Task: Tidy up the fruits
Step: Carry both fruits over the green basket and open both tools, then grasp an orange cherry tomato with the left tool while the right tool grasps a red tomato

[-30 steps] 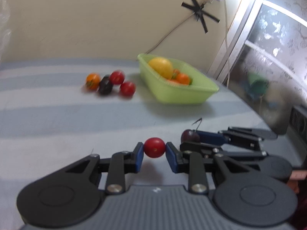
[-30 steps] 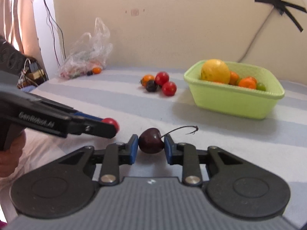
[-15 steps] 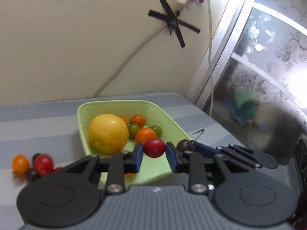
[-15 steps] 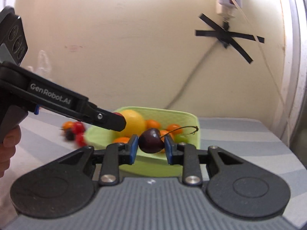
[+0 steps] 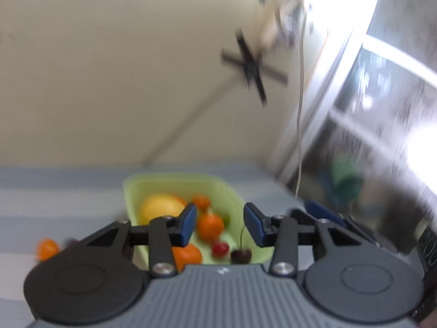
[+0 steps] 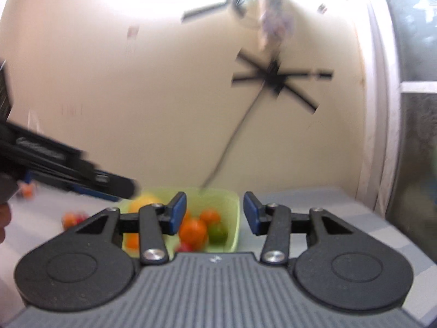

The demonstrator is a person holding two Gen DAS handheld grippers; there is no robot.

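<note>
In the left wrist view, the left gripper (image 5: pixel 220 225) fills the lower part of the frame; its jaws are opening, with nothing pressed between the blue pads. Just below and beyond the gap, a small red tomato (image 5: pixel 220 248) and a dark cherry (image 5: pixel 241 255) with a thin upright stem sit in the near end of the light green basket (image 5: pixel 218 188). Whether either fruit has come to rest cannot be told through the blur. The basket also holds a large yellow fruit (image 5: pixel 161 210) at centre left and several orange fruits (image 5: pixel 210 225). More small fruit (image 5: pixel 47 248) lies at lower left on the striped blue-grey surface (image 5: pixel 60 191), outside the basket. A black tape cross (image 5: pixel 252 71) marks the cream wall at upper right of centre.

In the right wrist view, the right gripper (image 6: pixel 214 216) has its jaws opening as well, the pads apart with nothing between them. The basket (image 6: pixel 235 220) lies behind the gap, showing orange fruits (image 6: pixel 193 231) and a green one (image 6: pixel 218 233). The left gripper (image 6: pixel 120 188) enters from the left edge as a dark bar; white lettering runs along its side, but it is too smeared to read. A small logo mark at the centre of each gripper body is likewise illegible. Part of a hand (image 6: pixel 4 218) shows at the far left edge.
</note>
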